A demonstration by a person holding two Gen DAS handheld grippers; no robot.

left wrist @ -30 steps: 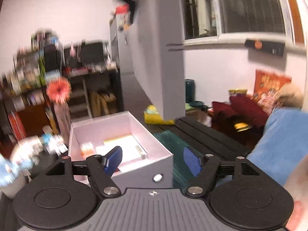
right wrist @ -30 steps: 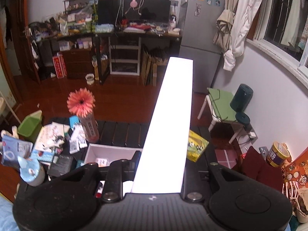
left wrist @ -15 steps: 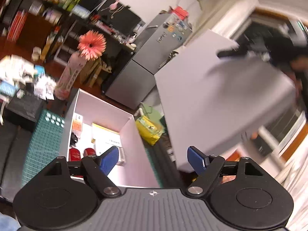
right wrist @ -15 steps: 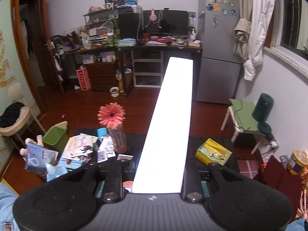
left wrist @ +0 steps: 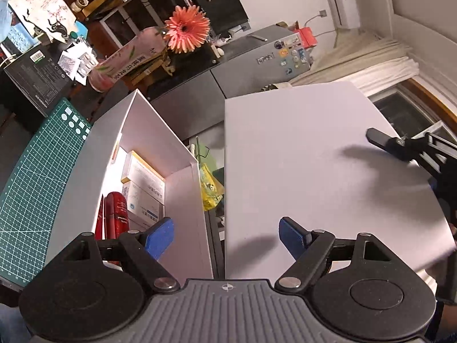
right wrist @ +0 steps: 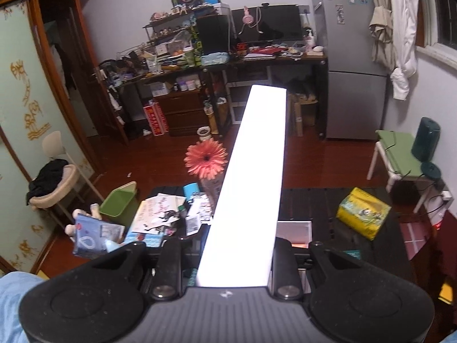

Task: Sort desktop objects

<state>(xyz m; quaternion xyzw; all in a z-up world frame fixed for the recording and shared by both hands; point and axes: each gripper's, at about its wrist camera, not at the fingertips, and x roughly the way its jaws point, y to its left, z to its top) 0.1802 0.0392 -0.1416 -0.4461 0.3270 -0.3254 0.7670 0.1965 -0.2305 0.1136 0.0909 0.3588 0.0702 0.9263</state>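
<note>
An open white box point(left wrist: 148, 131) stands on the dark table, with red bottles point(left wrist: 115, 208) and white cartons point(left wrist: 142, 183) inside. Its white lid point(left wrist: 300, 165) hangs in the air just right of the box. My right gripper point(right wrist: 232, 268) is shut on the lid point(right wrist: 254, 171), which appears edge-on in the right wrist view; one of its black fingers point(left wrist: 394, 144) lies on the lid's face. My left gripper point(left wrist: 225, 238) hovers near the box's right wall and the lid's left edge. Its jaws are opening, and the blue pads press on nothing.
A green cutting mat point(left wrist: 37, 171) lies left of the box. Beyond it are a black carton point(left wrist: 34, 77), loose papers point(right wrist: 160, 214) and a pink flower point(left wrist: 185, 33) in a tall carton. A yellow packet point(right wrist: 362, 211) sits on the table's right side.
The left wrist view has rolled and swung towards the box and lid, and the left jaws have widened. The right gripper keeps its hold on the lid and has tilted slightly.
</note>
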